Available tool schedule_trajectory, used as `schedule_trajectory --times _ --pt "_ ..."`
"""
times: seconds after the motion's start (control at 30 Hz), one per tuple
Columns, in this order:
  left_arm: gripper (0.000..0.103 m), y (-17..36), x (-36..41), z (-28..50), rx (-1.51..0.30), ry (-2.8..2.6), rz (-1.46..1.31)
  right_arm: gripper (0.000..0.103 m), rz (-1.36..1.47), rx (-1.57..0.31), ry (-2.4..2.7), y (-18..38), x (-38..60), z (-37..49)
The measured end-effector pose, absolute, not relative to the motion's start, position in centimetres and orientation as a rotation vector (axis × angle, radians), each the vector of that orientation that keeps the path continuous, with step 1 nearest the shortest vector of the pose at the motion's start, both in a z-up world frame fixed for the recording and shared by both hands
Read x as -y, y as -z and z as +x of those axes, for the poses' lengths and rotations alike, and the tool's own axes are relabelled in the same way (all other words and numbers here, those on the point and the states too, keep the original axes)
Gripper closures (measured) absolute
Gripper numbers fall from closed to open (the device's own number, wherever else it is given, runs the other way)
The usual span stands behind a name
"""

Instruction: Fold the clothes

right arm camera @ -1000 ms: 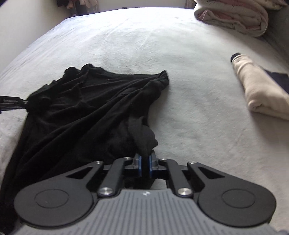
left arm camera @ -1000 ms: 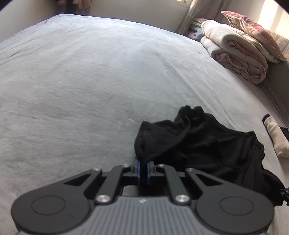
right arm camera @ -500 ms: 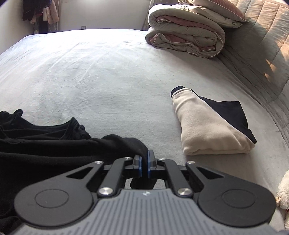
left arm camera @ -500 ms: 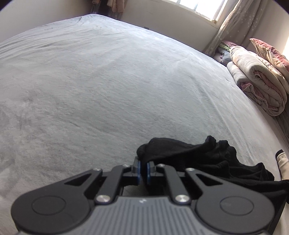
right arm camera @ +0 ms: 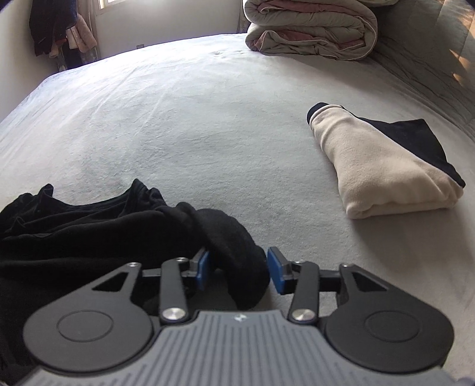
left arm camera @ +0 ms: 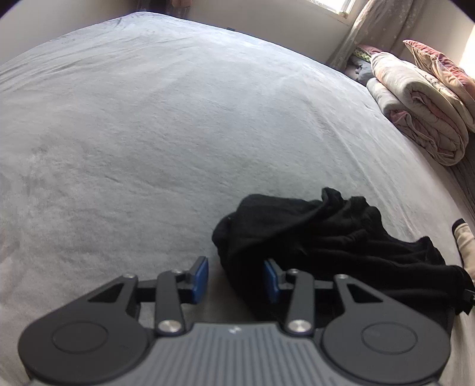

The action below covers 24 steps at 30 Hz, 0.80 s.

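Fingers of the left gripper stand spread wide, their blue pads facing each other across an open gap. A corner of the black garment lies slack in that gap, near the right-hand pad; the left-hand pad is clear of the cloth. Nothing is clamped.

Right gripper: fingers likewise wide apart. A rounded bulge of the black garment sits between the pads, touching or nearly touching the left-hand one, with a narrow strip of bedding showing before the right-hand one. No pinch is applied.

Location of the garment: crumpled in a low heap on the grey bed, stretched between the two grippers, unfolded, with ridges and loose folds across its top. In the left wrist view it runs off to the right; in the right wrist view it runs off to the left.

Other items noted. A folded cream and black garment lies flat on the bed to the right, well apart from the black one. A rolled duvet rests at the far edge of the bed, with a pillow on top of it in the left wrist view. Clothes hang against the far wall near a window.
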<state>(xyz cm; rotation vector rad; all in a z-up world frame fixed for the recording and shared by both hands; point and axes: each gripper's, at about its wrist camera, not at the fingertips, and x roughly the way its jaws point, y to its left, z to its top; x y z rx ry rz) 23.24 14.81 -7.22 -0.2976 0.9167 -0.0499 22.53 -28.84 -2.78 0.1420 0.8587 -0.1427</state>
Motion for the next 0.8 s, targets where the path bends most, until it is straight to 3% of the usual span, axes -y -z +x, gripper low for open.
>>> schedule_trajectory --times 0.33,0.8 --pt "0.045 6.4 -12.6 18.9 -1.013 0.171 -0.340 0.052 0.252 -0.873 0.059 2.3 27.1 17.9" --pt "0.044 5.9 -10.4 12.0 -1.081 0.341 -0.438 0.051 0.387 -0.929 -0.118 3.0 21.0 11.7"
